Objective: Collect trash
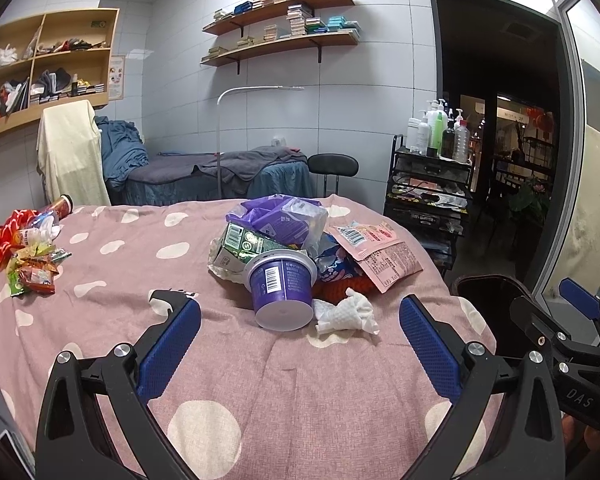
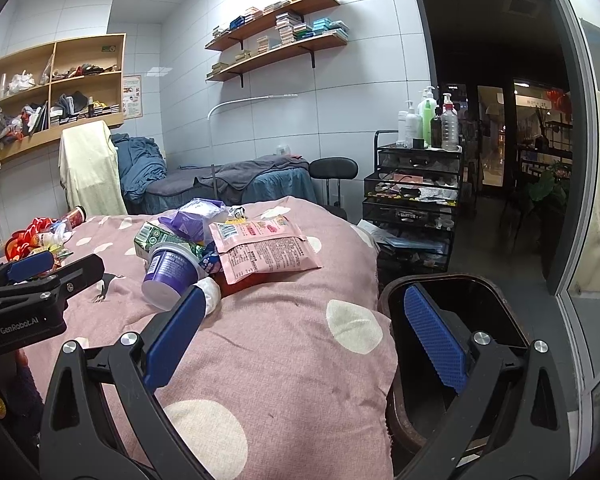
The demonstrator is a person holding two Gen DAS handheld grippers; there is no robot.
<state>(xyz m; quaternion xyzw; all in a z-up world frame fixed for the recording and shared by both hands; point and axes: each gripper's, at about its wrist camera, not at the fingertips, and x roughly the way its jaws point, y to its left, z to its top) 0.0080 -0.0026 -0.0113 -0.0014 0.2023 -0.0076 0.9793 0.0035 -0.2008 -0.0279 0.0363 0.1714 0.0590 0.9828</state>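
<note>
In the left wrist view our left gripper (image 1: 300, 336) gapes empty; the tipped purple plastic tub (image 1: 282, 286) at twelve o'clock could roll off the pink dotted quilt (image 1: 260, 400).

In the right wrist view our right gripper (image 2: 300, 332) is open and empty; the black bin (image 2: 460, 292) at two o'clock could catch its finger.

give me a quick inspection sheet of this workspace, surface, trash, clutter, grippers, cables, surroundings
surface: pink bedcover with white spots, wrinkled.
job's things: central pile with a purple cup on its side, a crumpled tissue beside it, a pink packet, a green carton, a purple bag; a second pile of wrappers at the left edge; a dark bin beside the bed.
clutter: nothing seen beyond the trash.
grippers: left gripper open, empty, facing the cup; right gripper open, empty.
cables: nothing seen.
surroundings: wall shelves, trolley with bottles, dark open doorway.
</note>
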